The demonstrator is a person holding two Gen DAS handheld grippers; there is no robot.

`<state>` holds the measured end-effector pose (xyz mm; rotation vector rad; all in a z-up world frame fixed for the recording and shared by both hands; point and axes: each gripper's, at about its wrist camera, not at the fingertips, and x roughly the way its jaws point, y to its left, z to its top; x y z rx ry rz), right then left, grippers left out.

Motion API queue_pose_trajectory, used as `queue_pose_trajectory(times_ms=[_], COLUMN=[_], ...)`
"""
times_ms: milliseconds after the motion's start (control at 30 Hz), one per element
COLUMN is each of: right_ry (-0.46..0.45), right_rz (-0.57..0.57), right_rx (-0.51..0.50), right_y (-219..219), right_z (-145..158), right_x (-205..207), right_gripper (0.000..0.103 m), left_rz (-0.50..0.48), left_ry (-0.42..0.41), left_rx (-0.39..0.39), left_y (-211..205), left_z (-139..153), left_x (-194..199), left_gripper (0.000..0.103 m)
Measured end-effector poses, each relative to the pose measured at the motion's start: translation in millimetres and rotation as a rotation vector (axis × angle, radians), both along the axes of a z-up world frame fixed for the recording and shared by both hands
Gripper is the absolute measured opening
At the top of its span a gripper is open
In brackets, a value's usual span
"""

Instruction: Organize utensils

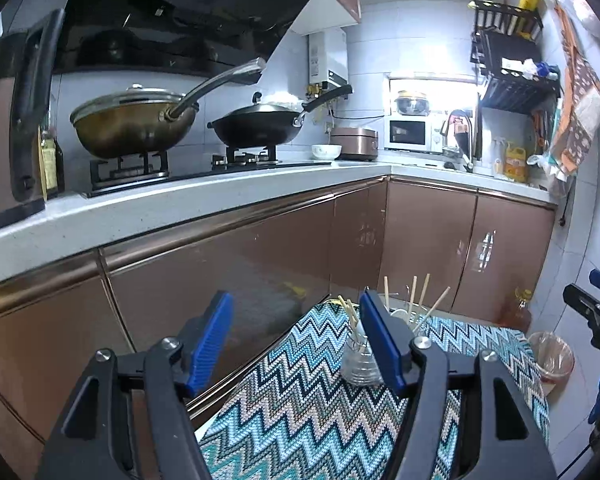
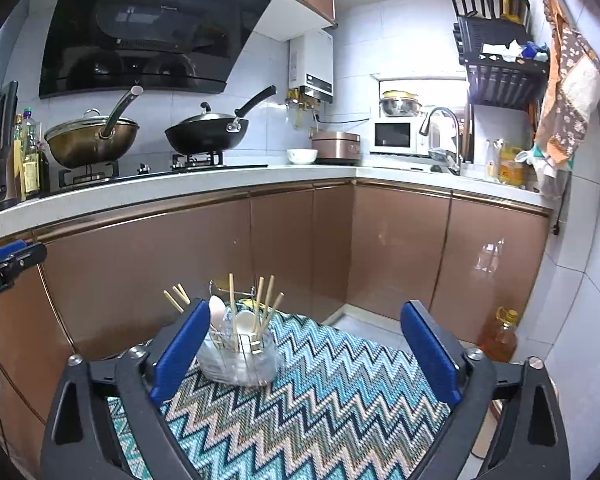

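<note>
Both the left tongs [image 1: 296,338] and the right tongs [image 2: 306,350] are spread wide and pinch nothing, hovering above the zigzag cloth [image 2: 320,392] that covers the bench. Toward the bench's far edge stands a clear utensil holder [image 2: 240,360] with chopsticks [image 2: 260,300] and white spoons [image 2: 217,312] upright in it. Just beside it, a small glass jar [image 1: 360,362] holds more chopsticks.
</note>
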<state>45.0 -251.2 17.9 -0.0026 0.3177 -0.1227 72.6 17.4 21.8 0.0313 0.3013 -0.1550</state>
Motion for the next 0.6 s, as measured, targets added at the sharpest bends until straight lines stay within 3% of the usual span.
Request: queue_pose_trajectory(times_ms=[433,600], right_ry=[0.012,-0.003], right_rz=[-0.031,-0.037], right_rx=[0.017,0.013], right_y=[-8.2,-7.0], right_z=[5.1,10.3], right_x=[-24.7,-31.6], right_gripper=[0.1,0.103], left_rz=[0.016,0.015], left_ry=[-0.057,-0.08], left_rx=[-0.007,0.027], left_y=[7.1,3.0], left_z=[13.3,13.6], left_x=[-26.6,-32.8], left_gripper=[0.069,0.071])
